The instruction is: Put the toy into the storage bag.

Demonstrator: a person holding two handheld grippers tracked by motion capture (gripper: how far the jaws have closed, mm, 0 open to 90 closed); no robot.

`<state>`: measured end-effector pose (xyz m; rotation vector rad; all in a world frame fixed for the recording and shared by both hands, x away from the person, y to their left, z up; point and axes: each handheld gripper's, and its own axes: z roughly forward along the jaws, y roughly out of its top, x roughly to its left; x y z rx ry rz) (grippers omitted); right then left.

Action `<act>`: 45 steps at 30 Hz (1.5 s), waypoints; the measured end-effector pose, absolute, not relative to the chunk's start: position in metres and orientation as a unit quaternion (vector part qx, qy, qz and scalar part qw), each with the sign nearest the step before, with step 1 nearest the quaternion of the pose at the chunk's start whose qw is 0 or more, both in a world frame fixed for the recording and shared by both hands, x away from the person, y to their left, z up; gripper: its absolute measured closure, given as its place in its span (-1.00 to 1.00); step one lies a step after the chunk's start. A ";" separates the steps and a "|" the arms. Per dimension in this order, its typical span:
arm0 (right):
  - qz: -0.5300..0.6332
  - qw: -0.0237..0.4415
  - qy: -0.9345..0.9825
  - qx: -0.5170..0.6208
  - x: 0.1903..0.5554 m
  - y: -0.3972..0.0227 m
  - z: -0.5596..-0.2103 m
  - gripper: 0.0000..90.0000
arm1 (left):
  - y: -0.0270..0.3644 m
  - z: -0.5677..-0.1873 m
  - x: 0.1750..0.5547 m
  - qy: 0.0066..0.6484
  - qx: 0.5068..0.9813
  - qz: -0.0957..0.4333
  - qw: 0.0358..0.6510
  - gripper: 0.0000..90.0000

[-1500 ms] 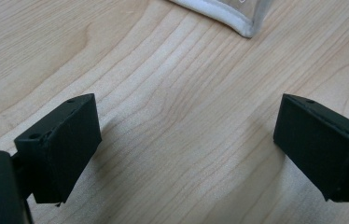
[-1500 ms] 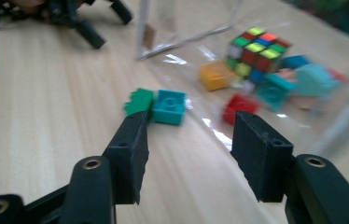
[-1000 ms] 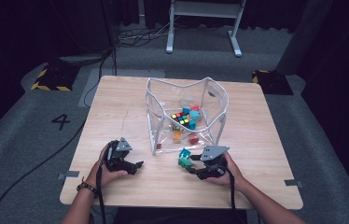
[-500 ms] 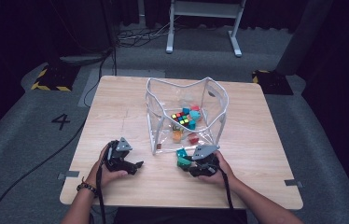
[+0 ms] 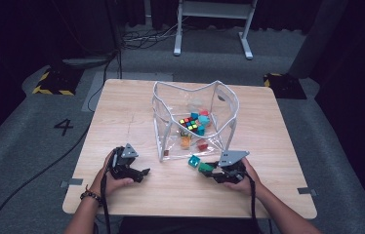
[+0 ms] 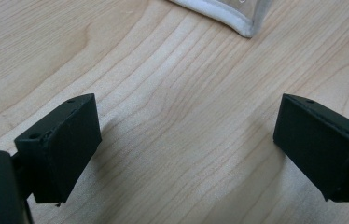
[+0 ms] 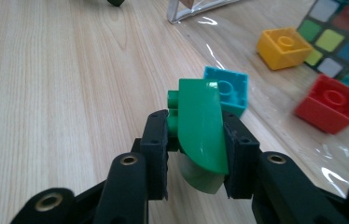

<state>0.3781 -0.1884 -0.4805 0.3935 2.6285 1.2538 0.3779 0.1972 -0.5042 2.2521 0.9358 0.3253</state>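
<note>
Right claw (image 7: 196, 154), jaws just closing, grips the curved green plastic brick (image 7: 200, 126) above the wooden worktop (image 7: 60, 93), beside the clear plastic bag (image 5: 195, 105). Left claw (image 6: 186, 144) open, empty. Risk: smooth curved face slips out.

Green plastic building block with a curved, glossy top face (image 7: 199, 126), one stud poking out at its left edge, clamped between the black jaws of the right gripper (image 7: 196, 154). Held tilted, curved face toward the camera, above the wooden tabletop. Just in front of a teal square plastic brick (image 7: 228, 93). In the high view, same green block (image 5: 206, 167) near the table's front edge.
</note>
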 end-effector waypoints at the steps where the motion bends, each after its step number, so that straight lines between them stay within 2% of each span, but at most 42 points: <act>1: 0.426 0.098 0.890 0.130 0.378 -0.192 -0.479 0.49 | 0.197 -0.504 0.378 0.359 0.862 0.125 0.335 -0.83; 7: 0.429 0.113 0.886 0.135 0.379 -0.212 -0.464 0.49 | 0.197 -0.504 0.378 0.358 0.862 0.126 0.335 -0.83; 17: 0.436 0.153 0.867 0.186 0.398 -0.257 -0.452 0.49 | 0.197 -0.504 0.378 0.360 0.862 0.124 0.335 -0.83; 33: 0.451 0.209 0.827 0.263 0.425 -0.306 -0.430 0.49 | 0.197 -0.504 0.378 0.358 0.863 0.126 0.335 -0.83; 45: 0.466 0.231 0.807 0.280 0.456 -0.315 -0.395 0.49 | 0.197 -0.504 0.378 0.359 0.862 0.124 0.335 -0.83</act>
